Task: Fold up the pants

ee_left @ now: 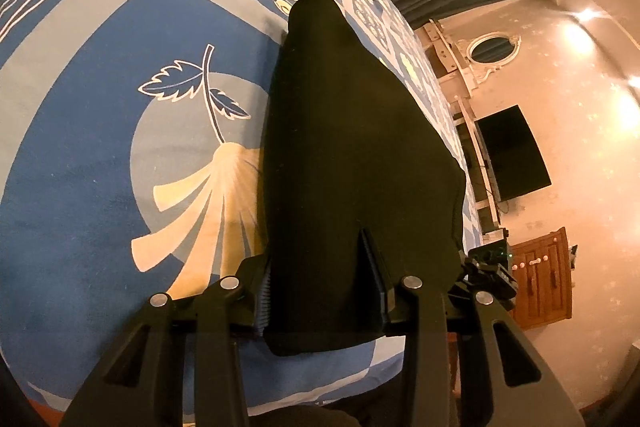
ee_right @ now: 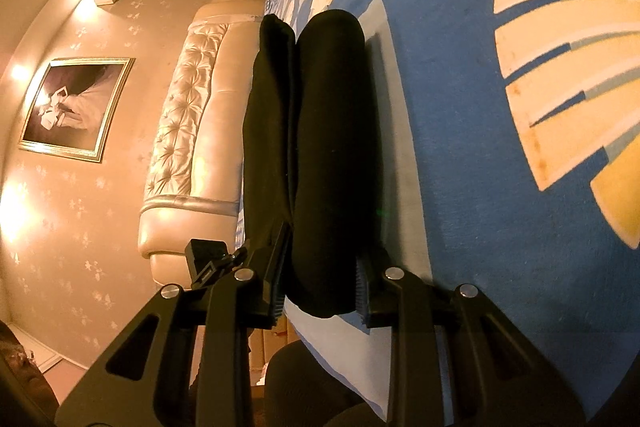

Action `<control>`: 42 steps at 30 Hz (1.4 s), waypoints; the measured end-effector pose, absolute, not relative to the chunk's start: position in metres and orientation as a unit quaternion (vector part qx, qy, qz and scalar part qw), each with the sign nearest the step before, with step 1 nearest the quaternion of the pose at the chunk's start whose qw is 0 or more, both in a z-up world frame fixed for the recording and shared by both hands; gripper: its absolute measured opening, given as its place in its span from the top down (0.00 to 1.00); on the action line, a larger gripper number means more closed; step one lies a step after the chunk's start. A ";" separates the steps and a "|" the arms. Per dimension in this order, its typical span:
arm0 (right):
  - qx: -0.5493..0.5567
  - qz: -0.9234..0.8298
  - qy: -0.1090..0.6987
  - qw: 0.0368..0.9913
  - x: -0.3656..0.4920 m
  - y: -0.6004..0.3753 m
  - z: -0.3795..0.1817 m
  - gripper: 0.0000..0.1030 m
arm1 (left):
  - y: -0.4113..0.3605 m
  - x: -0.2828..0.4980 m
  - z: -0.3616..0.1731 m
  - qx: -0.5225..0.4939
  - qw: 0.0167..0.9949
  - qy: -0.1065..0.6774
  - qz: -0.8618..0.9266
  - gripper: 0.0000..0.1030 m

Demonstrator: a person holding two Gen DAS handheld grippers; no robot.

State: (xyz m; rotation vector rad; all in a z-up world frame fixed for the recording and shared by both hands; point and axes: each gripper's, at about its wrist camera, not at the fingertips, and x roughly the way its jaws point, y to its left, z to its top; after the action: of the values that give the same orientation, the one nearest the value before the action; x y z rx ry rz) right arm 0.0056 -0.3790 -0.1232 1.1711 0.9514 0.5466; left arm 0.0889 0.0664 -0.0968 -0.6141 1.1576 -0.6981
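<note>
The left gripper [ee_left: 320, 283] clamps the near edge of the black pants [ee_left: 352, 147]; the right gripper [ee_right: 324, 275] pinches their rolled fold above the blue bedspread [ee_right: 460, 147].

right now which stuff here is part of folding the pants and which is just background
Part of the job:
- black pants
- left gripper, closed on the pants
- right gripper, closed on the pants
- blue patterned bedspread under them

Just background:
- tufted headboard
- framed picture
- wall television
- wooden cabinet
</note>
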 end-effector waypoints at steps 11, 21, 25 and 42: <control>0.548 0.245 0.416 0.684 -0.002 -0.389 -0.128 0.73 | 0.062 0.079 -0.087 -0.245 0.747 0.524 -0.327 0.29; 0.570 0.226 0.400 0.681 -0.025 -0.410 -0.129 0.72 | 0.054 0.070 -0.079 -0.211 0.767 0.528 -0.295 0.22; 0.577 0.213 0.398 0.681 -0.037 -0.423 -0.130 0.72 | 0.052 0.063 -0.075 -0.193 0.780 0.529 -0.273 0.21; 0.288 0.108 0.477 0.823 -0.054 -0.360 -0.052 0.36 | 0.023 0.020 -0.027 -0.058 0.855 0.485 -0.175 0.18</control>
State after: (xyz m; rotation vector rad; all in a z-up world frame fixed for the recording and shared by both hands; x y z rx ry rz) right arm -0.0541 -0.3601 -0.0521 0.6122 1.0145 0.2306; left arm 0.0205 0.0232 -0.0274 -0.1227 1.0191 -0.3681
